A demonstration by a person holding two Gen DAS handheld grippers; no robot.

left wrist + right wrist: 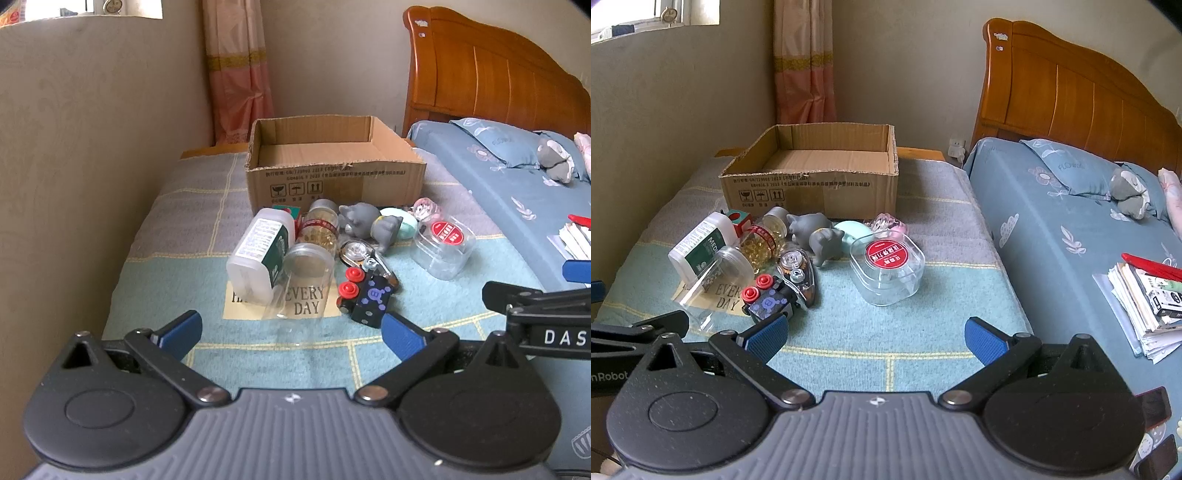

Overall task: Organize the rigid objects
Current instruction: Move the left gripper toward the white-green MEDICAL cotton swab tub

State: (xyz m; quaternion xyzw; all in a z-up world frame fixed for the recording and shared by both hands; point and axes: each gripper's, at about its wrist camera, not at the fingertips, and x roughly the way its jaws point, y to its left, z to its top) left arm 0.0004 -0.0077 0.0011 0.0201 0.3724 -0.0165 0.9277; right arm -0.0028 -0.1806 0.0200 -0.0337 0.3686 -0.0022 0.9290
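An open, empty cardboard box (334, 173) (812, 184) stands at the back of a cloth-covered table. In front of it lies a heap: a white bottle (260, 254) (700, 245), a jar of yellow capsules (319, 230) (764, 238), a clear glass (301, 280) (716, 277), two grey toy animals (364, 221) (822, 238), a black toy with red knobs (367, 295) (766, 297), and a clear container with a red label (445, 243) (888, 269). My left gripper (291, 334) is open and empty, just short of the glass. My right gripper (875, 338) is open and empty, short of the container.
A bed with a blue sheet (1052, 229) and wooden headboard (1071, 96) runs along the right. A stack of papers (1145, 295) lies on it. A wall (92, 147) borders the table on the left, and a curtain (236, 70) hangs behind.
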